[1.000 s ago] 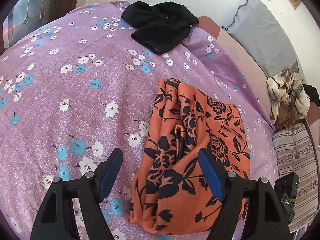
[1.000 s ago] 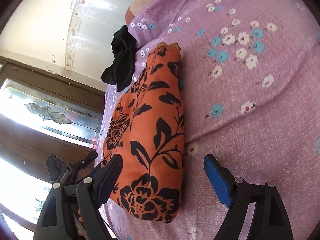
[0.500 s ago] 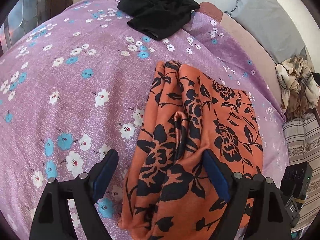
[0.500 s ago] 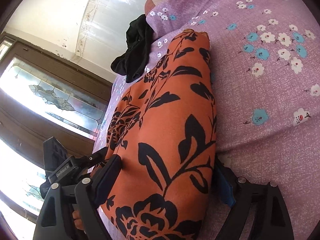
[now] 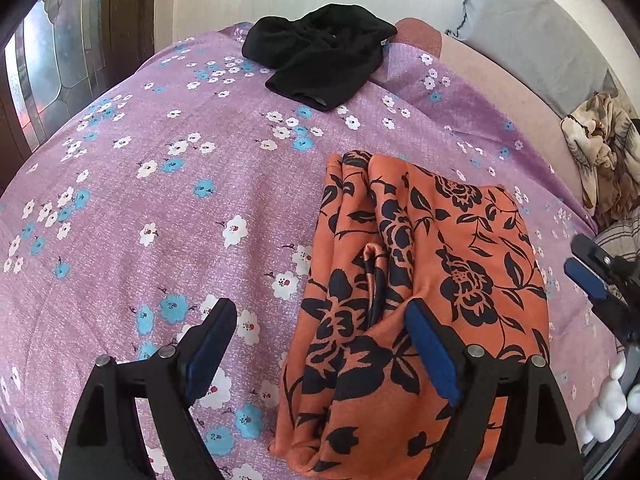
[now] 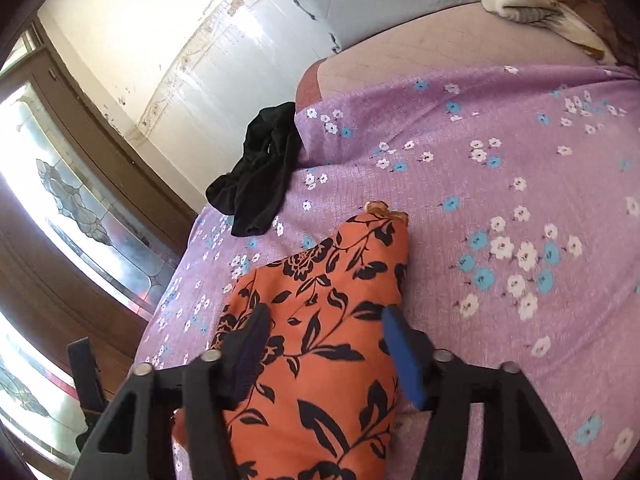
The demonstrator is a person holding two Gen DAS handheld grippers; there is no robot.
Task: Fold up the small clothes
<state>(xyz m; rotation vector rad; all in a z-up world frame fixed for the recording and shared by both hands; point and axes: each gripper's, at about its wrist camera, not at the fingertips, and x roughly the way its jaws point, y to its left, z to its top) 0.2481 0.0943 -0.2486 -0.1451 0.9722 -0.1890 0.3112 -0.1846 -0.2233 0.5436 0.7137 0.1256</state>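
Observation:
An orange garment with a black flower print [image 5: 420,280] lies folded on the purple flowered bedspread [image 5: 160,200]; it also shows in the right wrist view [image 6: 320,340]. My left gripper [image 5: 320,344] is open, its right finger over the garment's near edge and its left finger over the bedspread. My right gripper [image 6: 324,344] is open with the garment's end between its fingers; it shows at the right edge of the left wrist view [image 5: 592,276]. A crumpled black garment [image 5: 320,56] lies at the far end of the bed, also in the right wrist view [image 6: 260,172].
A beige patterned cloth [image 5: 600,160] is heaped at the right beside a striped cushion [image 5: 620,236]. A grey pillow [image 5: 540,28] leans on the wall. A stained-glass door [image 6: 60,208] stands beside the bed.
Both grippers have pulled back and up from the orange garment. The right gripper's view has swung toward the head of the bed, and its fingers stand closer together than before.

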